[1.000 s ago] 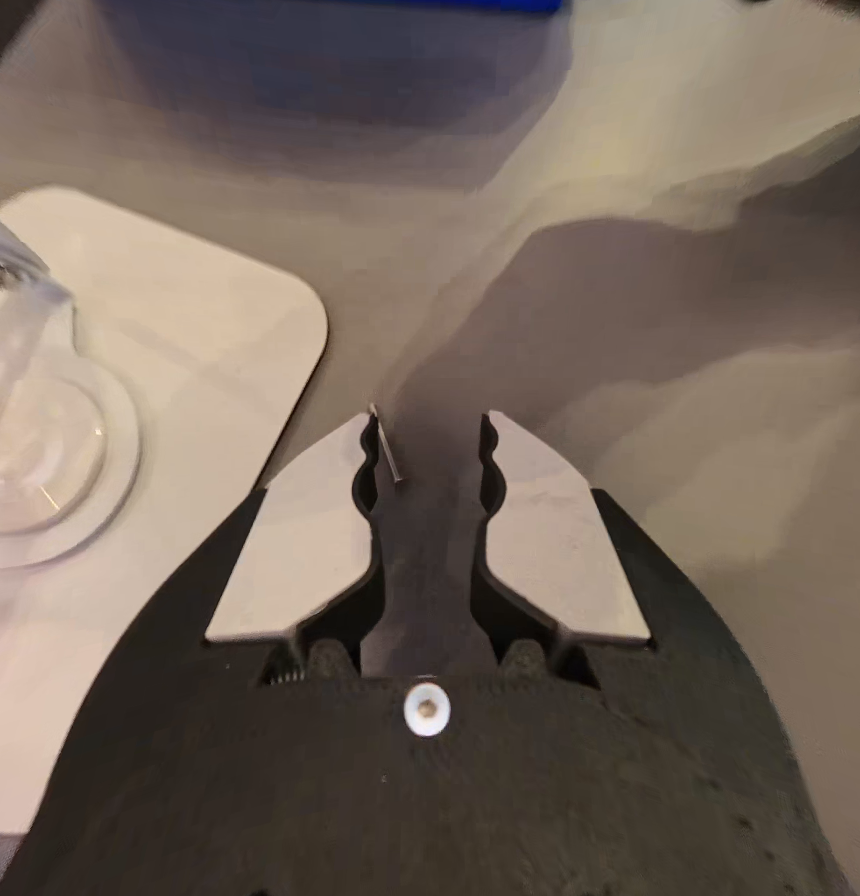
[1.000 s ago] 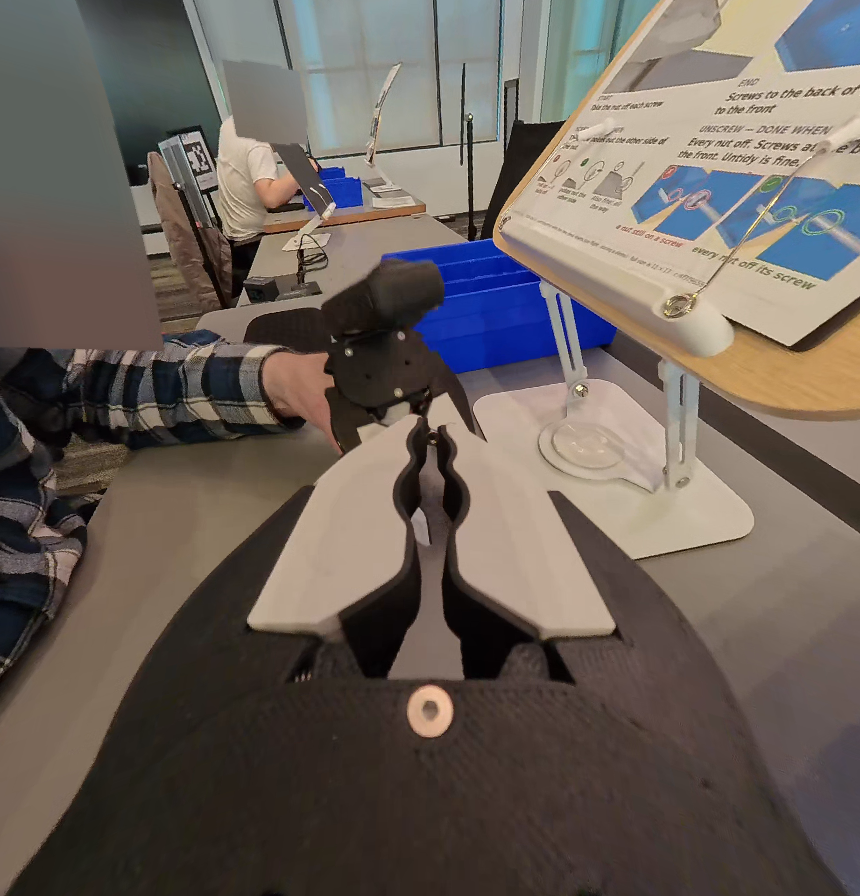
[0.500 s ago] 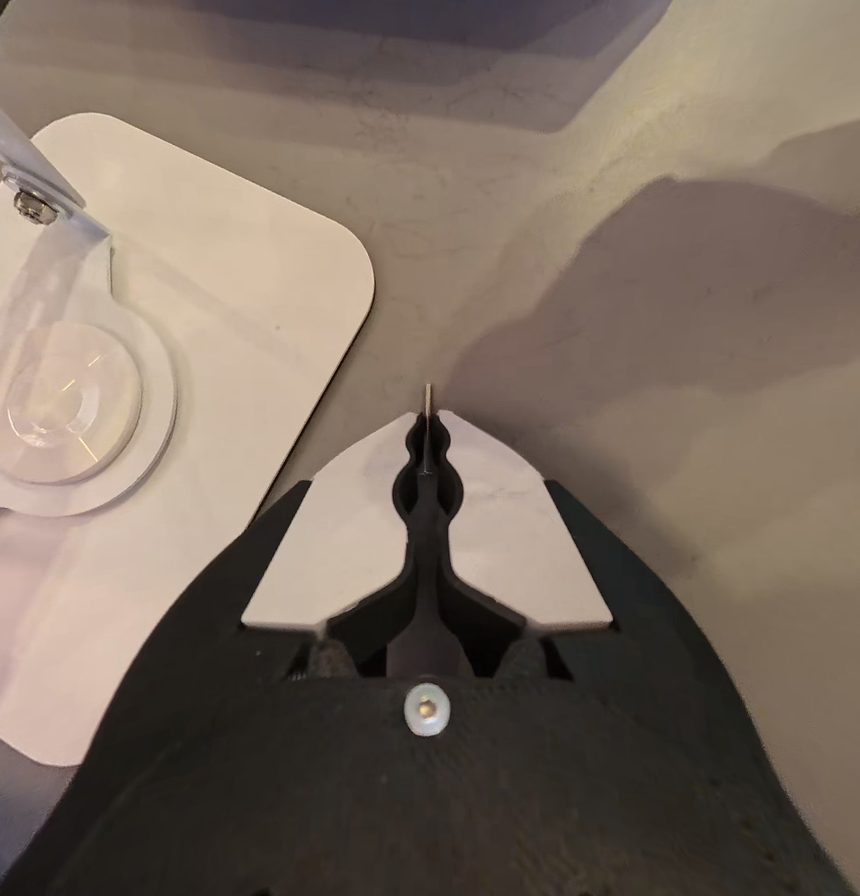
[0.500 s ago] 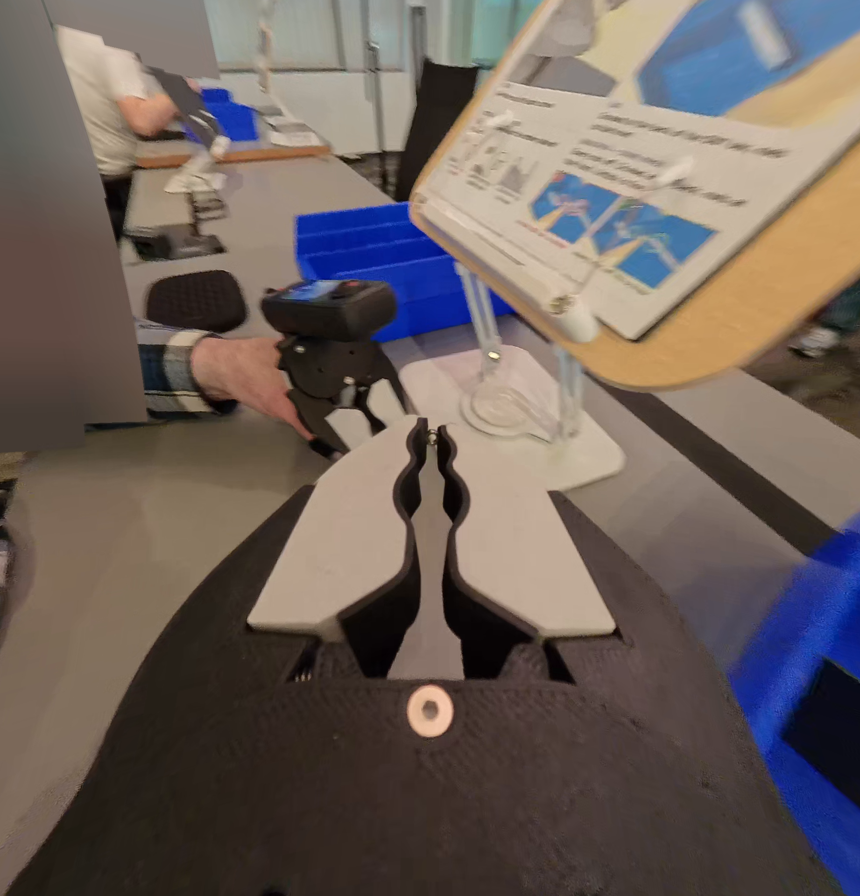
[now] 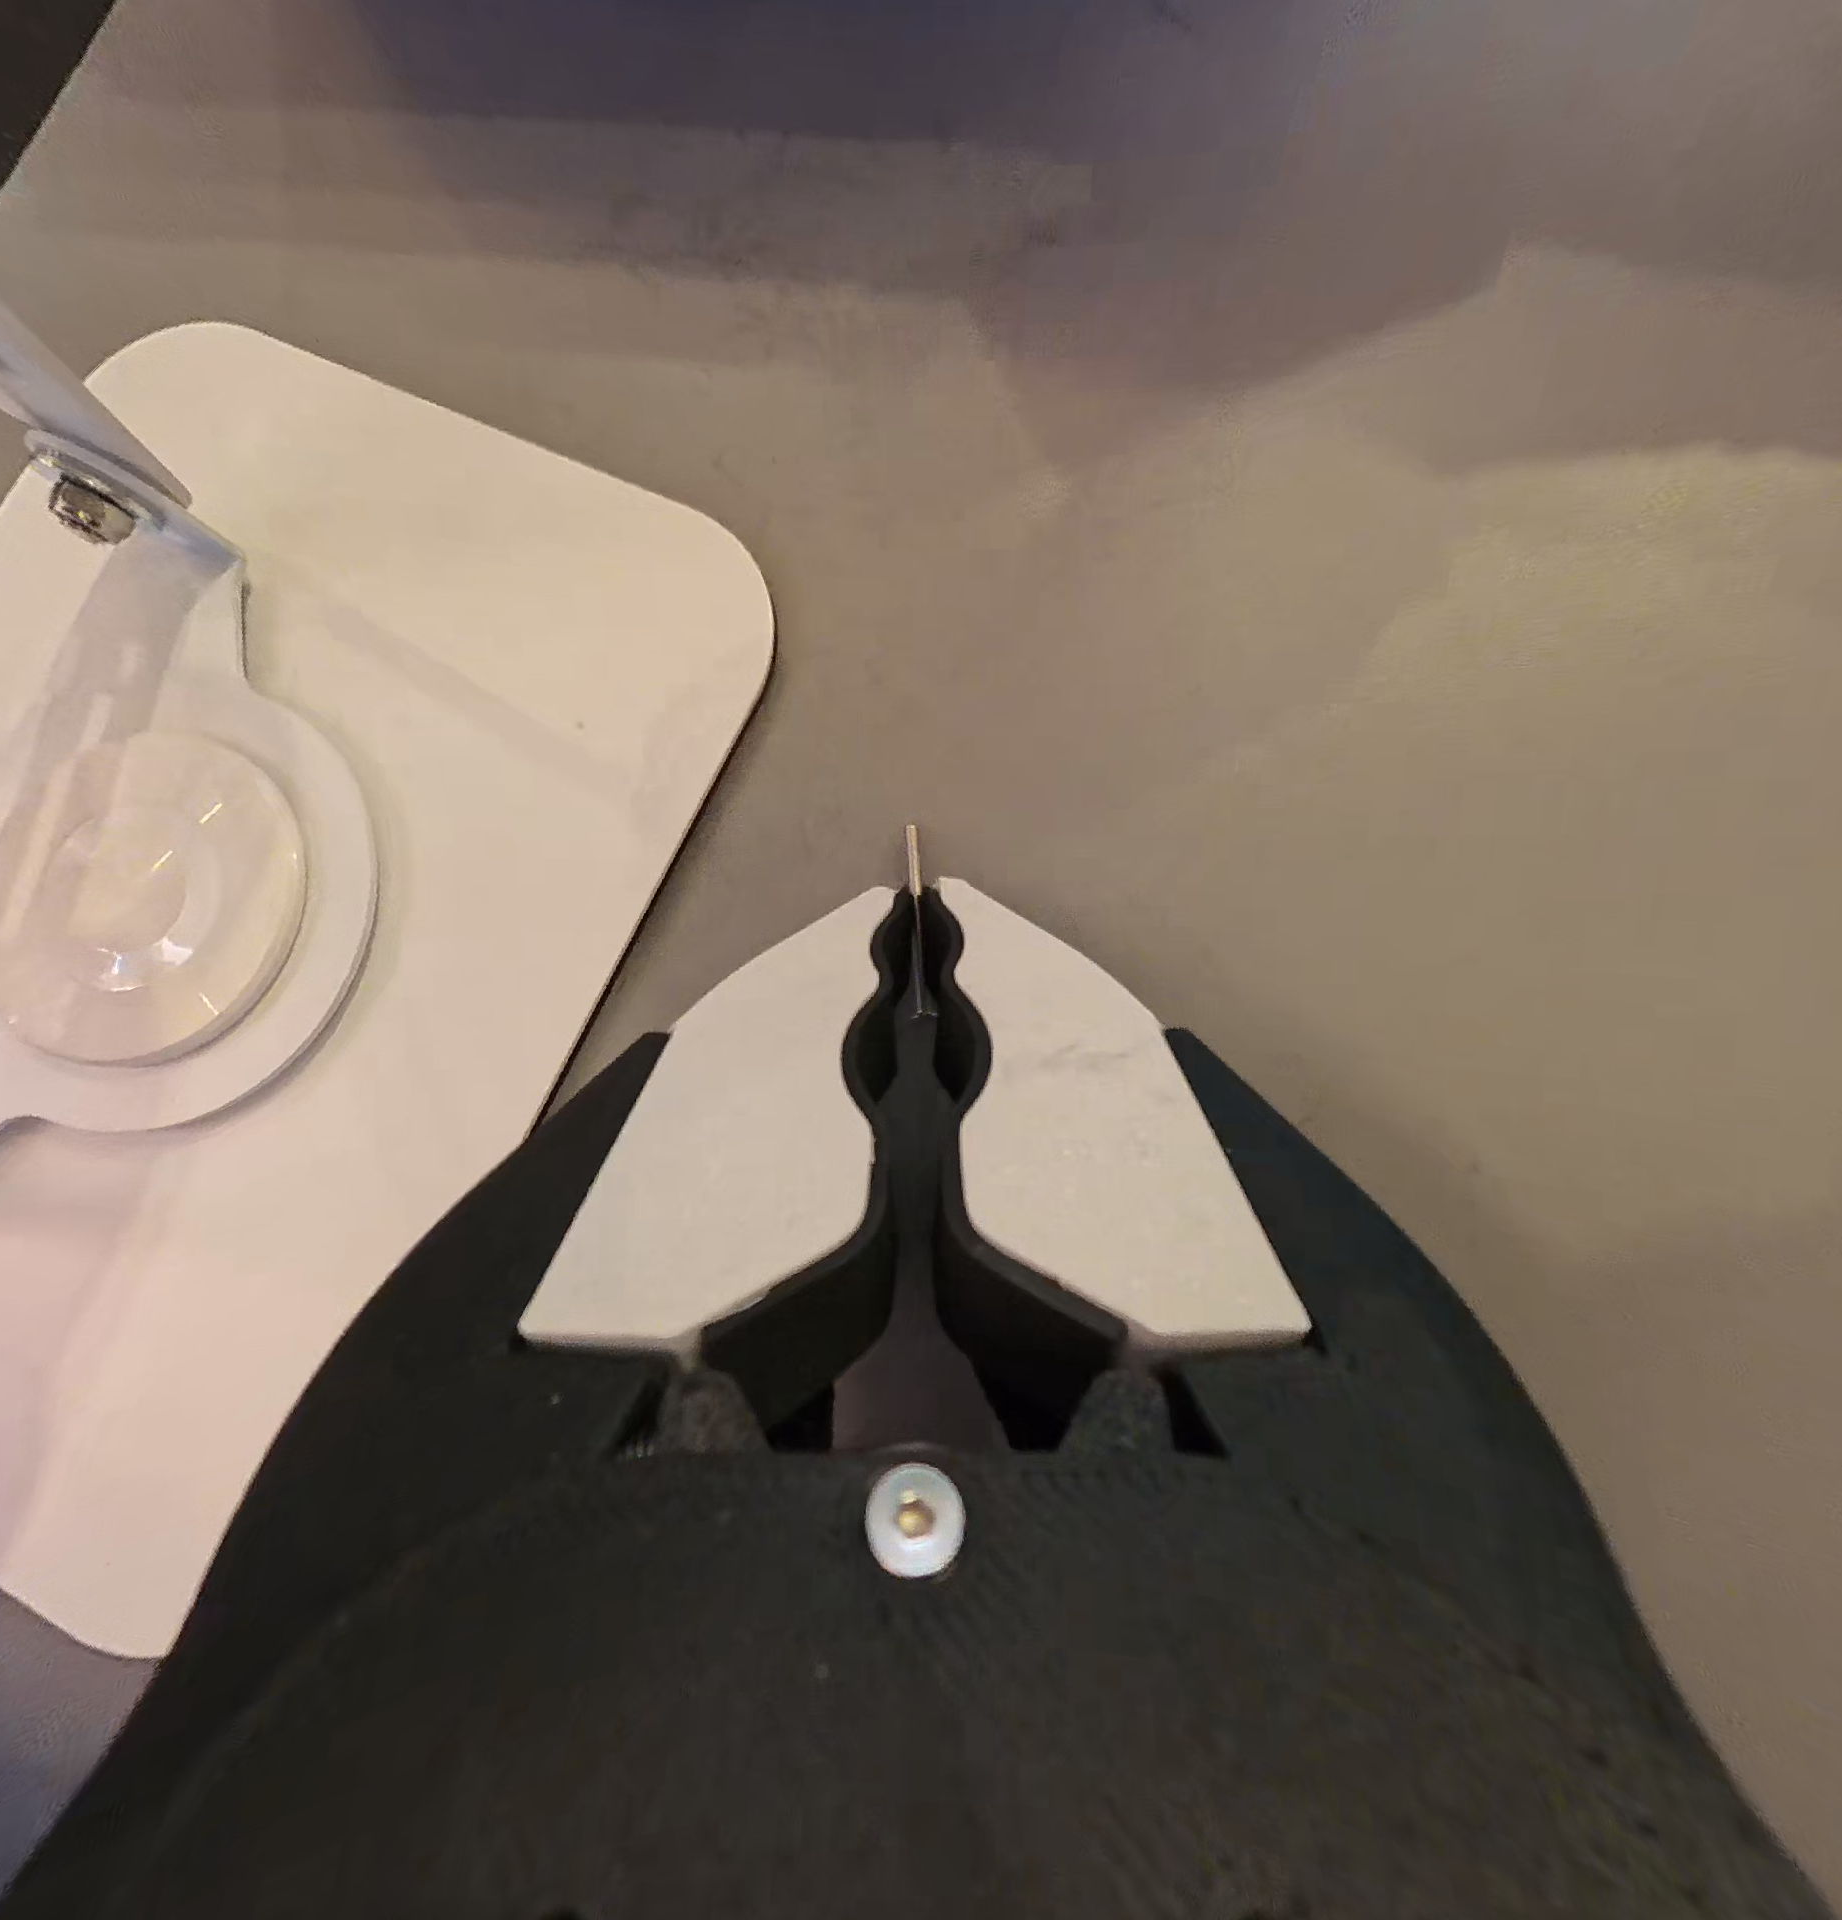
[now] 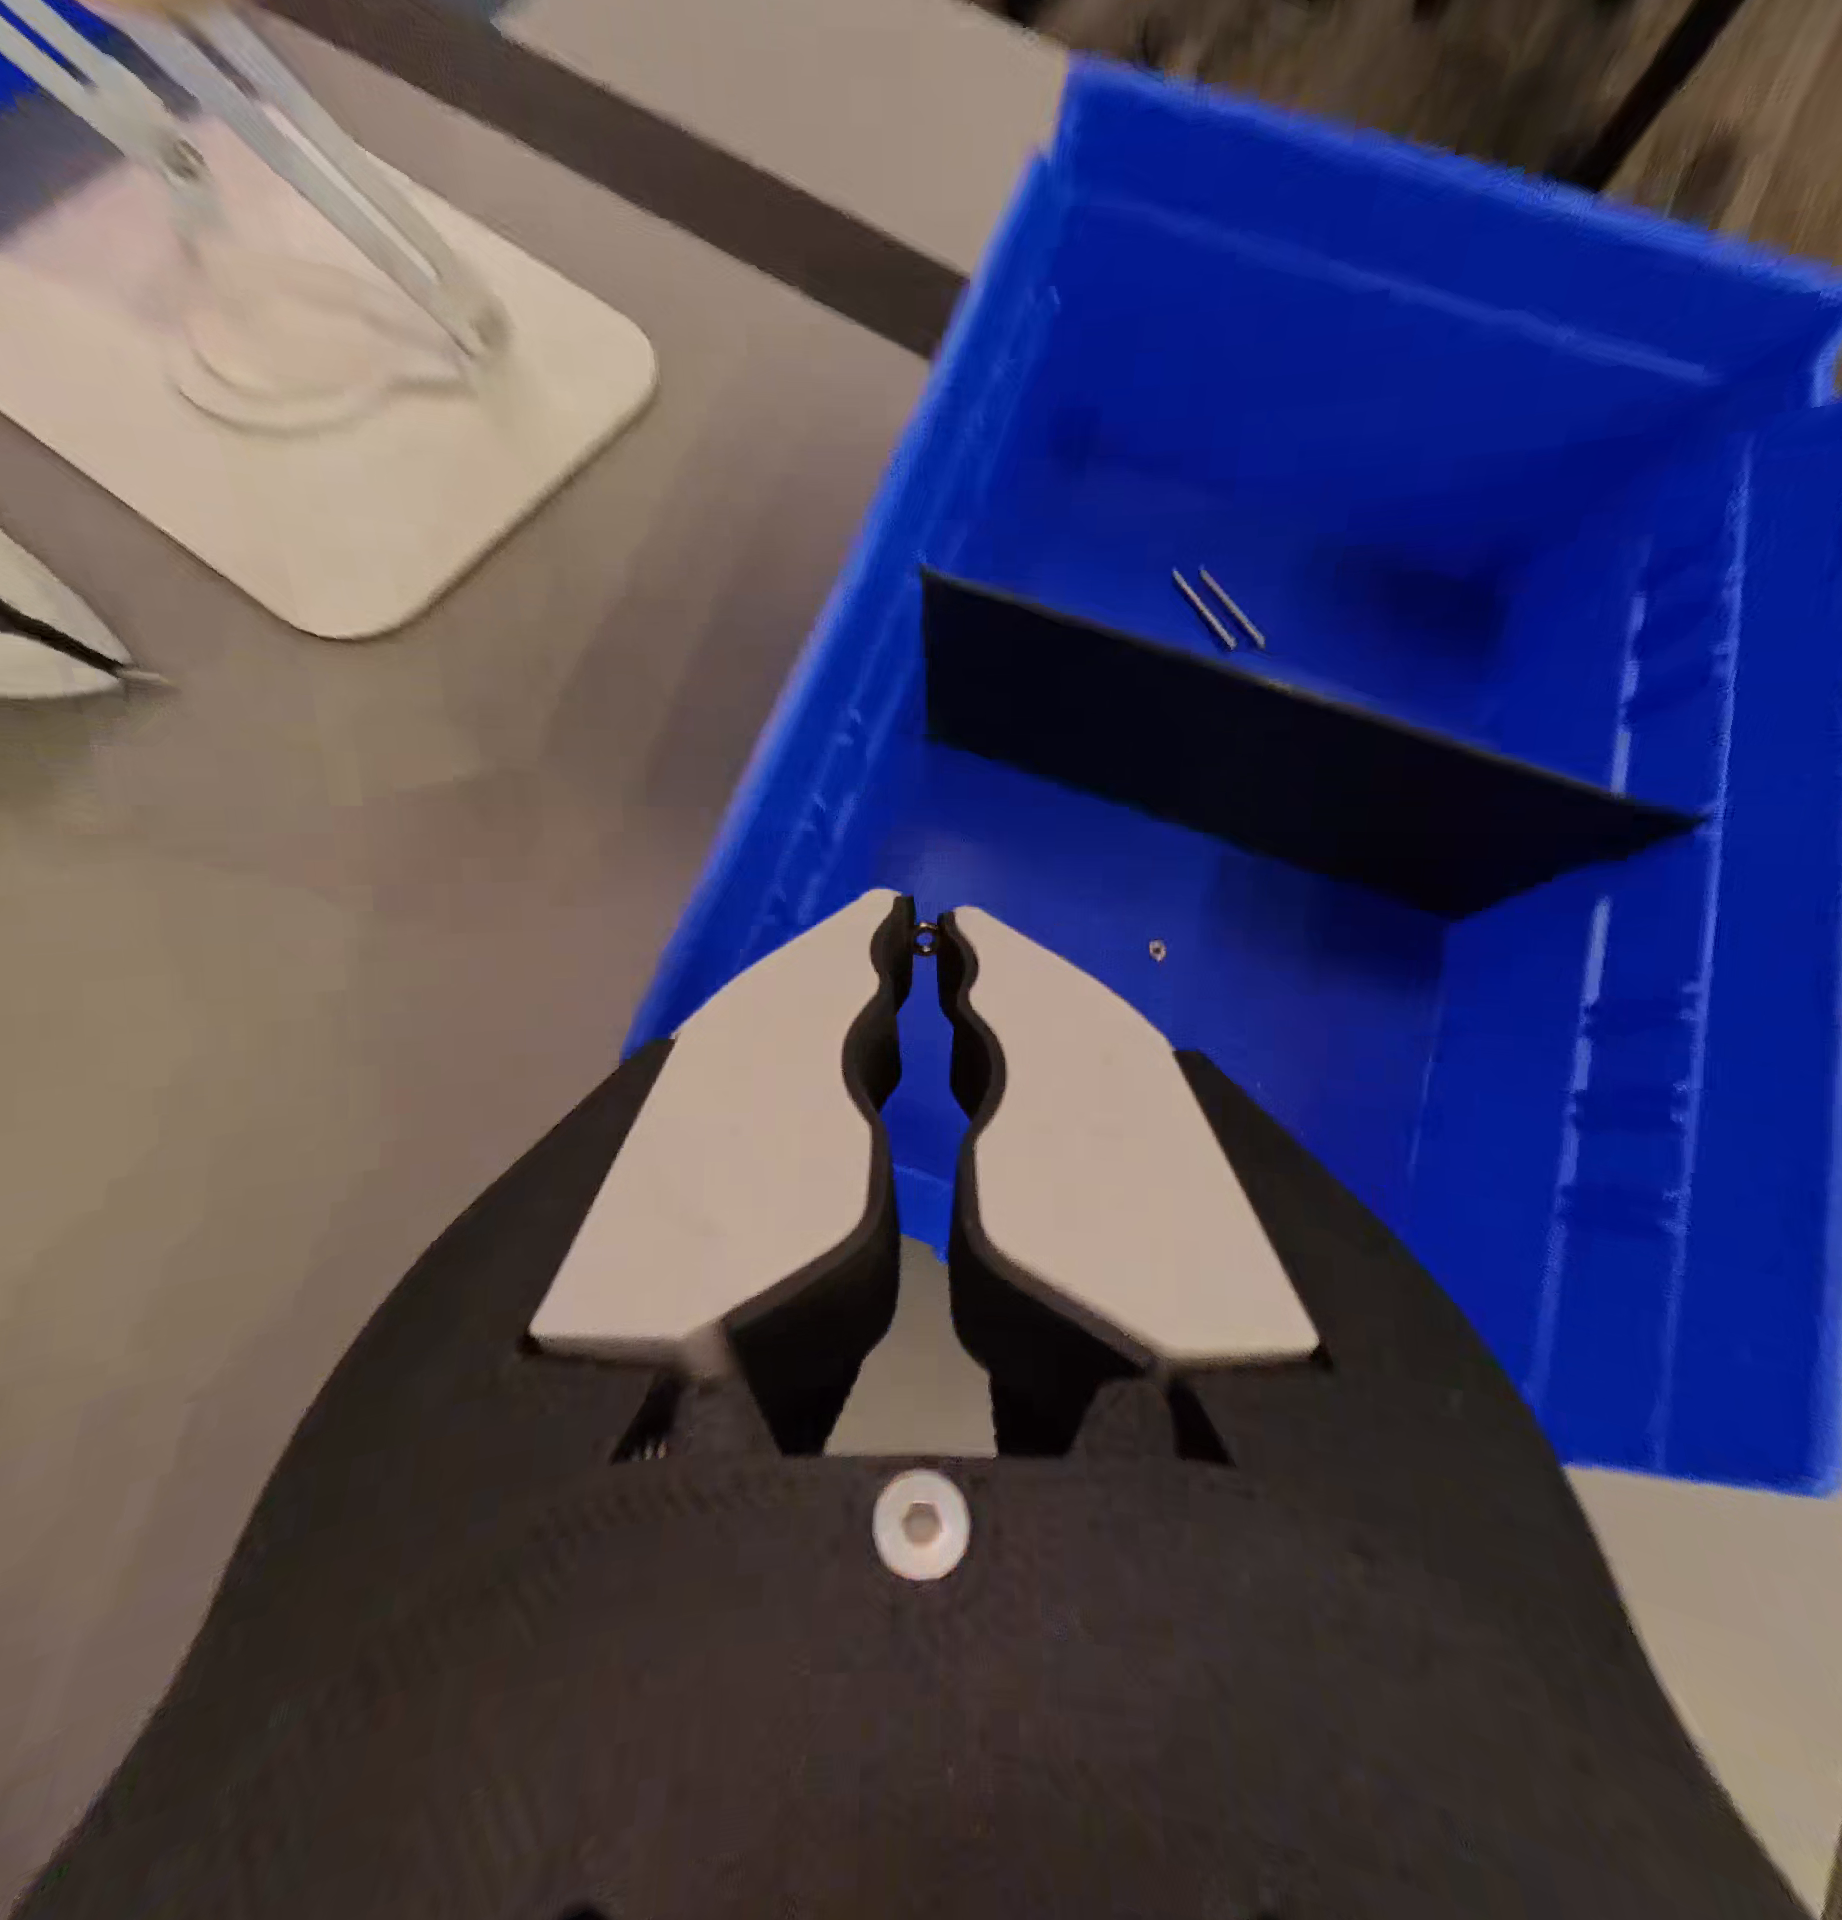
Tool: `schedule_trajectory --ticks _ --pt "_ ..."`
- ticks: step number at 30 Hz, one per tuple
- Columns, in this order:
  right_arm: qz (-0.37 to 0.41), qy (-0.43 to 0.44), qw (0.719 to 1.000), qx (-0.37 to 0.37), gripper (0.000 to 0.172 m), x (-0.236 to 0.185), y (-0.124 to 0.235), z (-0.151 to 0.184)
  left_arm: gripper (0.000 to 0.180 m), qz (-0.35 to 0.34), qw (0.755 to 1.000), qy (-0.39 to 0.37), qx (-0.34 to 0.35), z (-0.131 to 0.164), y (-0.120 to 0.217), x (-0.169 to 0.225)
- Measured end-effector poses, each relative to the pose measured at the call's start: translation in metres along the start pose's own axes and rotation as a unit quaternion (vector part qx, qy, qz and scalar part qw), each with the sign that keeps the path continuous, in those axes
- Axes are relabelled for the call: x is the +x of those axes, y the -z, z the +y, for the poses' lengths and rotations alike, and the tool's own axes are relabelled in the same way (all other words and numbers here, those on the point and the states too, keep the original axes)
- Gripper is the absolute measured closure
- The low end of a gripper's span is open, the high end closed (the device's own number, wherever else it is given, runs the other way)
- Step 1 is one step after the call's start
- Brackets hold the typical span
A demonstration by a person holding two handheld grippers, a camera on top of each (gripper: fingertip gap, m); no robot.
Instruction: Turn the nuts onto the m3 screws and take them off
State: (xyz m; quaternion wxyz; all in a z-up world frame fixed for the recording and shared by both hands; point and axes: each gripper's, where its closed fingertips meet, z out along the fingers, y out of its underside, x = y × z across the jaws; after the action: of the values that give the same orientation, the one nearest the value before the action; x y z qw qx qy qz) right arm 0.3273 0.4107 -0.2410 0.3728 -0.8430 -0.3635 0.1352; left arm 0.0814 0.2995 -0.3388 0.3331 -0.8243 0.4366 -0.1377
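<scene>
Left tool: the left tool [image 5: 913, 902] is closed tight on a thin metal pin [image 5: 911, 860]. Both tips press on it.
Pin direction: the pin's long side runs straight ahead, in line with the tool's fingers. One end sticks out past the tips, and the other end sits back between the pads.
Pin place: it is over the grey tabletop [image 5: 1312, 675], near the rounded corner of a white stand base [image 5: 481, 644].
Stand base: a clear round cup [image 5: 138, 935] and a clear leg with a small bolt [image 5: 86, 514] sit on it.
Right tool: the right tool [image 6: 927, 932] is almost closed, and its tips pinch a tiny metal nut [image 6: 926, 938]. The hole of the nut faces the camera.
Nut place: it is held over the near part of a blue bin [image 6: 1675, 1143], just inside the bin's left wall.
Bin: a dark divider [image 6: 1260, 758] splits it in two. One more small nut [image 6: 1157, 950] lies in the near part. Two thin pins [image 6: 1218, 608] lie side by side in the far part, slanted.
</scene>
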Motion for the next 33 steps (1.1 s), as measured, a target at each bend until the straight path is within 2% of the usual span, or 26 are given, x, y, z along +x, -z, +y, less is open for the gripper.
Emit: schedule_trajectory --ticks 5,8,9,10,15,18,20,22,24,26,30,33 --pt "0.003 -0.018 0.996 -0.083 0.166 0.009 -0.028 0.032 0.179 0.0 1.0 0.001 0.02 -0.006 0.005 0.0" --pt "0.008 -0.03 0.995 -0.093 0.165 0.015 -0.035 0.038 0.179 0.009 0.999 0.001 0.037 -0.012 0.009 0.002" --pt "0.009 -0.035 0.995 -0.093 0.16 0.017 -0.036 0.038 0.179 0.007 0.999 0.002 0.041 -0.013 0.01 0.002" --pt "0.013 -0.039 0.995 -0.087 0.152 0.019 -0.035 0.036 0.179 0.008 0.999 0.002 0.048 -0.015 0.011 0.002" --pt "0.057 -0.021 0.997 -0.047 0.143 0.024 -0.014 0.018 0.179 0.021 0.995 0.003 0.093 -0.027 0.02 0.006" --pt "0.069 0.036 0.996 0.049 0.151 -0.003 0.016 -0.023 0.179 0.048 0.989 0.024 0.14 -0.04 0.029 0.01" --pt "0.013 0.081 0.991 0.105 0.159 -0.049 0.027 -0.048 0.179 0.065 0.982 0.037 0.172 -0.048 0.036 0.012" --pt "-0.091 0.098 0.98 0.15 0.158 -0.11 0.027 -0.064 0.179 0.088 0.972 0.042 0.212 -0.06 0.045 0.017" --pt "-0.187 0.105 0.96 0.178 0.158 -0.165 0.019 -0.069 0.18 0.101 0.964 0.053 0.239 -0.068 0.053 0.02" --pt "-0.271 0.077 0.94 0.193 0.155 -0.204 0.008 -0.069 0.179 0.12 0.951 0.057 0.278 -0.078 0.063 0.026" --pt "-0.367 -0.028 0.906 0.211 0.154 -0.233 -0.011 -0.07 0.179 0.135 0.931 0.06 0.333 -0.092 0.081 0.033" --pt "-0.416 -0.072 0.875 0.236 0.157 -0.242 -0.009 -0.076 0.179 0.144 0.923 0.064 0.35 -0.097 0.087 0.035"
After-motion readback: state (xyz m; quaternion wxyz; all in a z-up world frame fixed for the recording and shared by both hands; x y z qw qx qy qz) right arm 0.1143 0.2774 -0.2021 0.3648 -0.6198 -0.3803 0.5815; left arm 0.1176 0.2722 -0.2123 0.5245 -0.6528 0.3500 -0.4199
